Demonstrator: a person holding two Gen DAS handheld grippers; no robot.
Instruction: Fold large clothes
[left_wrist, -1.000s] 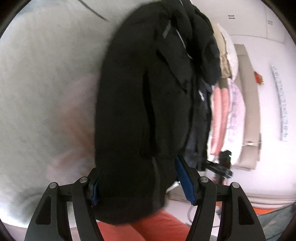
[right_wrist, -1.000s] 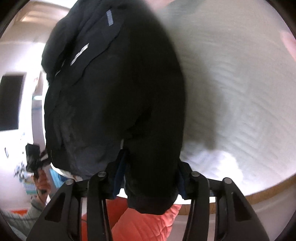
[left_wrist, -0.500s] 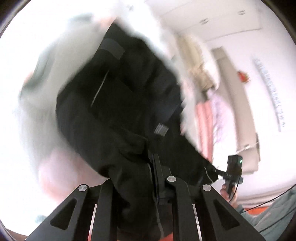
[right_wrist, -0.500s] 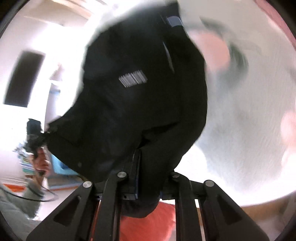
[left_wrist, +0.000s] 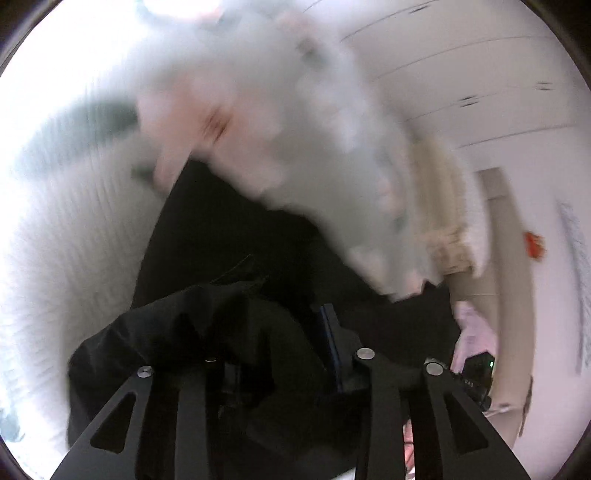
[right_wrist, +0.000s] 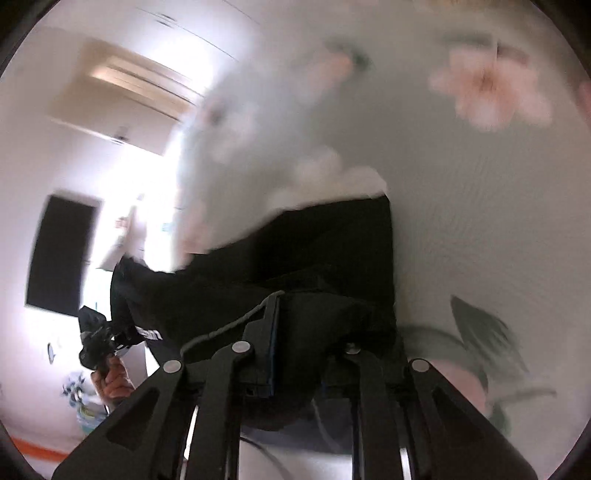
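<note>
Showed a black garment (left_wrist: 229, 229) lying across a pale floral bedspread (left_wrist: 66, 258), with its near edge lifted off the cover and bunched up into both claws. Caught a thick wad of that dark cloth in the left gripper (left_wrist: 269, 332), pads pressed on it, though had just been easing those jaws apart a little with fabric between them. Pinched a second gathered fold in the right gripper (right_wrist: 314, 321) in like manner, nearly pressed together, likewise just loosened a touch around the cloth. Blurred heavily toward the far end, so could not tell whether a pink-flowered fold of the bedspread covered the garment there or merely lay beside it. Looked soft and limp, draping and creasing wherever unsupported; judged fairly weighty for clothing, from the thickness of the folds. Seemed smooth-faced, perhaps slippery, so likely to creep out of a slack pinch. Nothing fragile about it. Best taken by hem or corners, well apart, one in each claw, through a single flat layer rather than a wad, to keep the edge taut and the fold line straight.
</note>
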